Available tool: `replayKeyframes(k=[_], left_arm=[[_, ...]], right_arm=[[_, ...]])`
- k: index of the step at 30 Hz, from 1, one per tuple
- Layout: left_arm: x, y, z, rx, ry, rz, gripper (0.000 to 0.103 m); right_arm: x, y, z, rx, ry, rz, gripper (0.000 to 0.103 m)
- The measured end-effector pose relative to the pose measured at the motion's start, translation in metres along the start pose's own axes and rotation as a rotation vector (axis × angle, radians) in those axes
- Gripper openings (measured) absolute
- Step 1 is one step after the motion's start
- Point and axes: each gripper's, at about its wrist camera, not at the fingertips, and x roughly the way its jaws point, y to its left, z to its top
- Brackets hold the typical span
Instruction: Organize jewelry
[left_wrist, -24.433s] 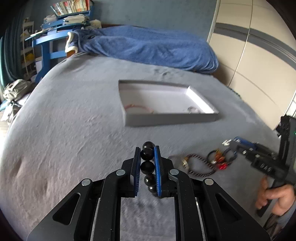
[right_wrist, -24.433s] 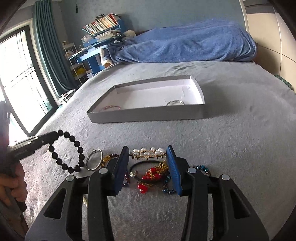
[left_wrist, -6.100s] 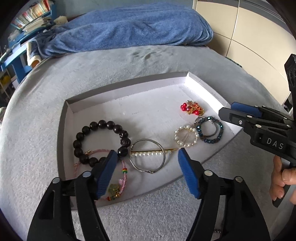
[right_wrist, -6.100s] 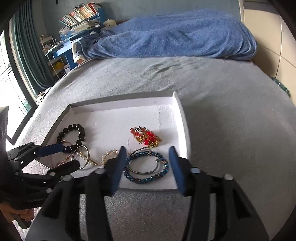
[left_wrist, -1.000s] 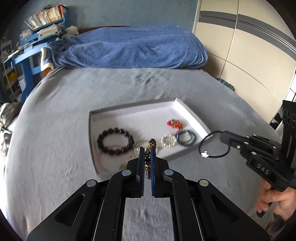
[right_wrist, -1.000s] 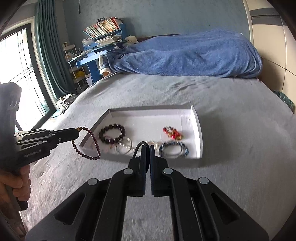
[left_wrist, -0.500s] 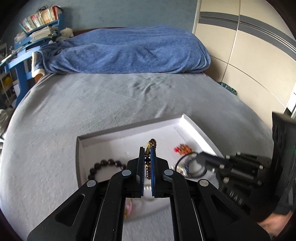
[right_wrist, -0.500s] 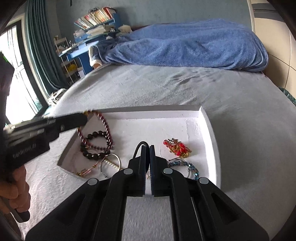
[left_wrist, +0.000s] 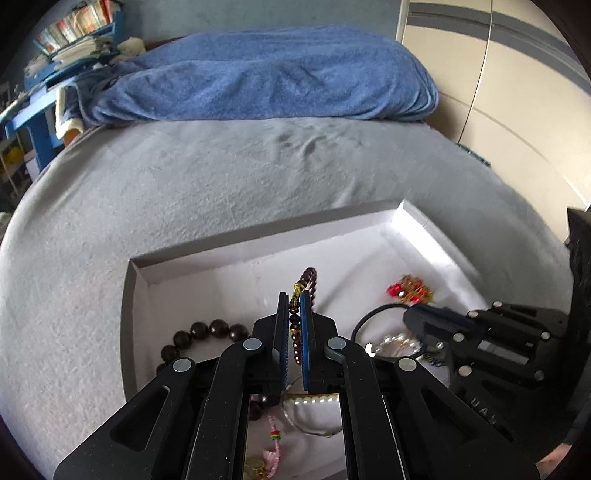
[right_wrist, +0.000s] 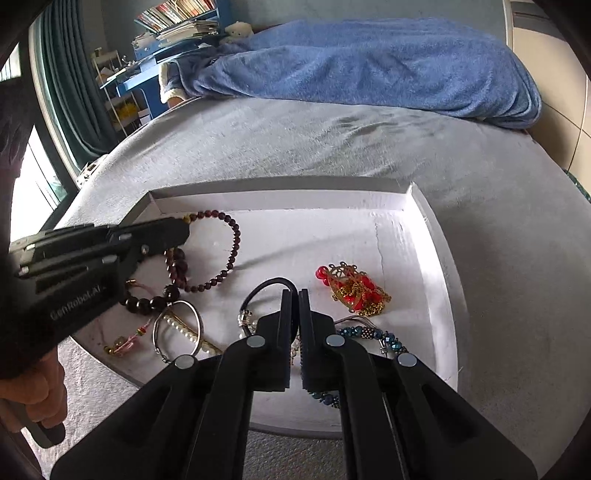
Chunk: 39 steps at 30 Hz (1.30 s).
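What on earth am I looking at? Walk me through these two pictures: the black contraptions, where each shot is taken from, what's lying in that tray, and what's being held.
There is no robot here. A person holds a hand-squeezed two-finger gripper in each hand, and each gripper carries a wide-angle camera looking along its fingers. That is why black jaws fill the bottom of both pictures.

One picture is shot from the left gripper, the other from the right gripper. Each also shows the other tool at its side.

Both hover over a shallow white tray on a grey bed, with a blue blanket behind. In the tray lie a dark large-bead bracelet, a silver bangle, a red and gold ornament and a blue beaded bracelet.

The left gripper is shut on a small-bead maroon bracelet. The right gripper is shut on a thin black cord bracelet.
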Motion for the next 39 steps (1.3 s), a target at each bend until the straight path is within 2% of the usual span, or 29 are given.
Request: replayKeyframes(k=[3,4,7,9,12,14,15,17,21,23,27,33,39], left_arm=[[-0.001,0.004,-0.001,-0.005,-0.002,0.023,0.007],[-0.003,0.006,-0.001,-0.016,-0.005,0.033,0.01],[-0.01,0.011,-0.001,-0.028,-0.028,0.062,0.033],[-0.015,0.01,-0.003,-0.016,-0.044,0.069,0.06],[-0.022,0.006,-0.005,0.013,-0.063,0.092,0.068],[-0.027,0.007,-0.007,0.002,-0.075,0.101,0.074],[-0.032,0.008,-0.009,-0.011,-0.084,0.106,0.077],[-0.04,0.01,-0.013,-0.026,-0.096,0.11,0.079],[-0.055,0.014,-0.021,-0.045,-0.108,0.141,0.089],[-0.061,0.017,-0.027,-0.067,-0.112,0.157,0.091],[-0.07,0.018,-0.045,-0.09,-0.112,0.176,0.093],[-0.08,0.017,-0.074,-0.139,-0.129,0.211,0.093],[-0.101,0.011,-0.095,-0.195,-0.2,0.257,0.095]], right_arm=[[0.002,0.002,-0.002,-0.001,0.003,-0.006,0.005],[0.001,0.004,-0.002,-0.014,0.004,-0.014,0.01],[-0.004,0.006,-0.003,-0.039,-0.015,-0.035,0.031],[-0.01,0.005,-0.002,-0.045,-0.034,-0.041,0.035],[-0.016,0.001,-0.001,-0.035,-0.054,-0.044,0.043],[-0.023,-0.003,-0.001,-0.018,-0.077,-0.043,0.057],[-0.026,-0.004,-0.002,-0.015,-0.086,-0.041,0.06],[-0.032,-0.006,-0.005,-0.016,-0.103,-0.034,0.068],[-0.044,-0.011,-0.011,-0.009,-0.121,-0.036,0.077],[-0.051,-0.012,-0.016,-0.001,-0.131,-0.031,0.086],[-0.062,-0.007,-0.024,-0.03,-0.153,-0.014,0.095],[-0.075,-0.004,-0.037,-0.039,-0.194,0.002,0.097],[-0.089,-0.001,-0.058,-0.025,-0.237,0.008,0.097]])
